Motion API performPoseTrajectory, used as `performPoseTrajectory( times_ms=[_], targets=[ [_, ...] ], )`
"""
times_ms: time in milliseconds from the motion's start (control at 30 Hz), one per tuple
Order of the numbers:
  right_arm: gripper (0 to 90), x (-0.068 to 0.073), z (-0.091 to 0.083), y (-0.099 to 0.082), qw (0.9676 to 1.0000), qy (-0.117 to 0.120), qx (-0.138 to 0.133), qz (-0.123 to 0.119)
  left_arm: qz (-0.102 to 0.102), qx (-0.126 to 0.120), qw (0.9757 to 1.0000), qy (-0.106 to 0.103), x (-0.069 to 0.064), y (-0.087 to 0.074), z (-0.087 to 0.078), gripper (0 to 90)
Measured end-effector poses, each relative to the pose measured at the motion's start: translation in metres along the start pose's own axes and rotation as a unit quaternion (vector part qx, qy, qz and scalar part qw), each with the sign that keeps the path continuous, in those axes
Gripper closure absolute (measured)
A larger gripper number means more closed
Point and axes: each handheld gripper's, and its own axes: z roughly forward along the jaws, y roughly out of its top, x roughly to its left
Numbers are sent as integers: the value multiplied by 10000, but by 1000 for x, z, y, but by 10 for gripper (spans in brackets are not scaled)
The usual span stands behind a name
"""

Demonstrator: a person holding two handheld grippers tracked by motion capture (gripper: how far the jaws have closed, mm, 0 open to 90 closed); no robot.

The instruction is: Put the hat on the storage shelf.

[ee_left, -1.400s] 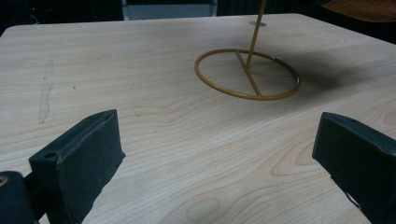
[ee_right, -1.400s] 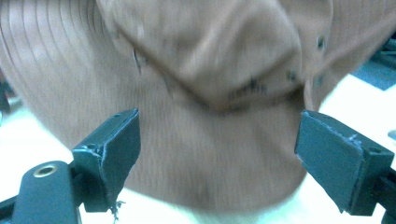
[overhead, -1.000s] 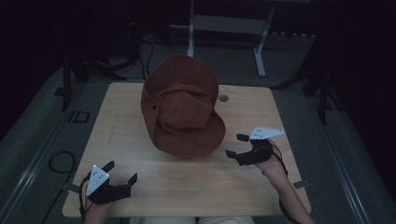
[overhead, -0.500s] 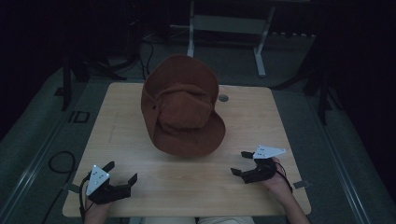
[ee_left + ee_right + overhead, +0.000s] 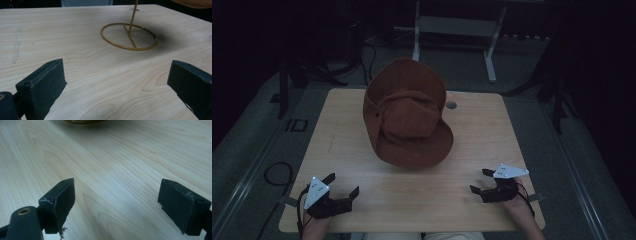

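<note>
Hat (image 5: 408, 120) sits on its stand, ahead, between both grippers. Right gripper (image 5: 482, 181) looks a bit nearer than left gripper (image 5: 342, 185). Both are wide open, holding nothing.

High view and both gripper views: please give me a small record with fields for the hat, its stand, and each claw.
hat: brown brimmed hat, raised above the wooden table on a stand
stand: thin gold rod with ring base resting on the table
left claw: open, empty, near table's front left corner
right claw: open, empty, near front right edge
contact: neither claw touches the hat
</note>
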Motion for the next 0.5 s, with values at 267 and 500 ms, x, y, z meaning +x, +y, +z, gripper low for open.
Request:
performPoseTrajectory(
  times_ms=[267, 500],
  targets=[
    [141, -5, -6, -8, 9998, -160, 9, 67, -18, 6, 10000, 19, 1, 0, 0, 19],
    [141, -2, -2, -9, 9995, -247, 168, -97, -3, 26, 10000, 3, 0, -1, -1, 20]
  ],
)
